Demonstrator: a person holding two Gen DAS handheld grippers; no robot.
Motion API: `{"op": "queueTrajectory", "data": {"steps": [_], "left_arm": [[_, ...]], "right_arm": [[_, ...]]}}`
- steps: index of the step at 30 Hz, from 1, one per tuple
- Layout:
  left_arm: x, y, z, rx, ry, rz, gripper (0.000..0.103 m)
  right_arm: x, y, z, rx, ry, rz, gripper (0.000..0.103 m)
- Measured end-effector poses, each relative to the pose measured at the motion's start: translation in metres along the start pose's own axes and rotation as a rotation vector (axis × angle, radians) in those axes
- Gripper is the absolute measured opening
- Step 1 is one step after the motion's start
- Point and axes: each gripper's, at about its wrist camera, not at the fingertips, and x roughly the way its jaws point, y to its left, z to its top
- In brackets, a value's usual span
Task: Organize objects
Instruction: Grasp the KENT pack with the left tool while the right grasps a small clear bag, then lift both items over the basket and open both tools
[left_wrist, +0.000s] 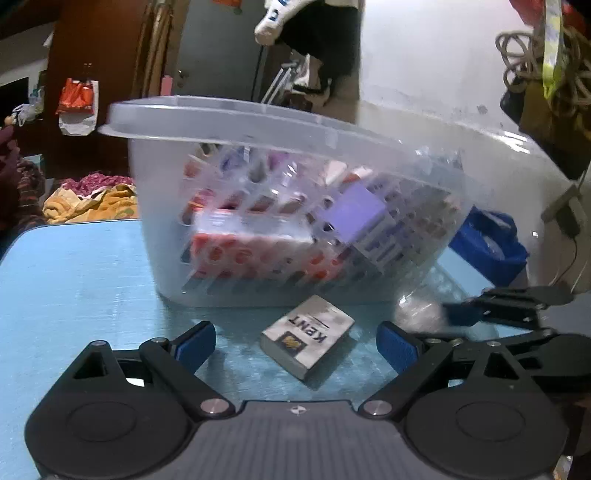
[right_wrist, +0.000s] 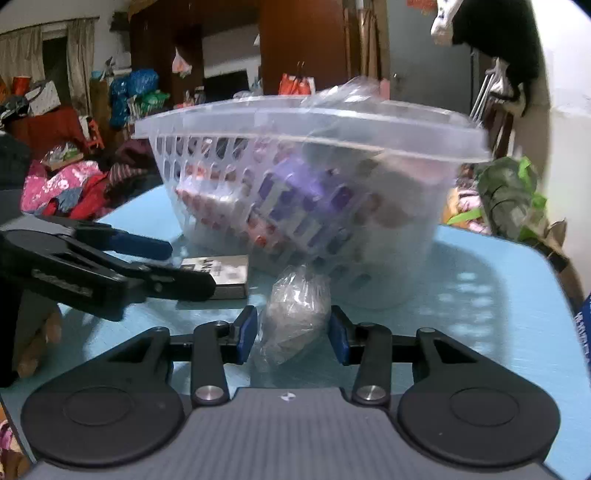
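A clear slotted plastic basket holding several small boxes stands on the blue table; it also shows in the right wrist view. A grey KENT pack lies in front of the basket, between the wide-open fingers of my left gripper. My right gripper is shut on a clear plastic bag, held just above the table in front of the basket. The left gripper shows at the left of the right wrist view, over the KENT pack.
A blue bag sits behind the basket at the right. Clothes and other clutter lie beyond the table's far edge. A green bag stands off the table's right side. The right gripper enters the left wrist view at right.
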Motion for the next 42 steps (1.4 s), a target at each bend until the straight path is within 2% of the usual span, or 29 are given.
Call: {"op": "queueTrajectory", "data": {"steps": [8, 10, 11, 12, 16, 18, 22, 27, 30, 33, 34, 36, 39, 42], "left_arm": [[0.016, -0.02, 0.004, 0.066, 0.045, 0.032, 0.093], [0.017, -0.022, 0.004, 0.071, 0.04, 0.052, 0.085], [0.016, -0.022, 0.004, 0.074, 0.035, 0.06, 0.071], [0.015, -0.023, 0.003, 0.082, 0.029, 0.067, 0.063], [0.008, -0.026, -0.001, 0.105, 0.018, 0.064, 0.054], [-0.002, -0.027, -0.004, 0.099, -0.017, 0.048, 0.047], [-0.026, -0.026, -0.016, 0.067, -0.089, 0.009, 0.045], [-0.027, -0.029, -0.018, 0.056, -0.077, 0.023, 0.045], [-0.031, -0.027, -0.019, 0.034, -0.102, 0.022, 0.045], [-0.042, -0.023, -0.023, 0.011, -0.146, 0.001, 0.045], [-0.045, -0.023, -0.025, 0.005, -0.163, -0.005, 0.045], [-0.058, -0.019, -0.029, -0.015, -0.215, -0.024, 0.045], [-0.088, -0.018, -0.029, -0.048, -0.349, -0.063, 0.045], [-0.118, -0.025, -0.01, -0.05, -0.483, -0.067, 0.045]], "right_arm": [[-0.013, -0.01, -0.001, 0.048, -0.057, 0.013, 0.045], [-0.013, -0.009, -0.001, 0.046, -0.064, 0.015, 0.045], [-0.011, -0.007, 0.0, 0.045, -0.067, 0.012, 0.045], [-0.012, -0.007, 0.0, 0.043, -0.071, 0.01, 0.045], [-0.013, -0.006, -0.001, 0.039, -0.088, 0.007, 0.045], [-0.015, -0.006, -0.001, 0.039, -0.102, 0.004, 0.045], [-0.015, -0.005, 0.0, 0.035, -0.112, 0.002, 0.045], [-0.015, -0.005, 0.0, 0.039, -0.116, 0.002, 0.045], [-0.016, -0.006, -0.001, 0.045, -0.127, 0.003, 0.045], [-0.021, -0.005, -0.002, 0.044, -0.156, -0.001, 0.045], [-0.025, -0.004, -0.003, 0.038, -0.185, -0.006, 0.045], [-0.046, 0.003, -0.01, 0.034, -0.297, -0.029, 0.045], [-0.083, 0.017, -0.015, 0.035, -0.432, 0.022, 0.045], [-0.105, 0.034, 0.01, -0.036, -0.521, -0.01, 0.045]]}}
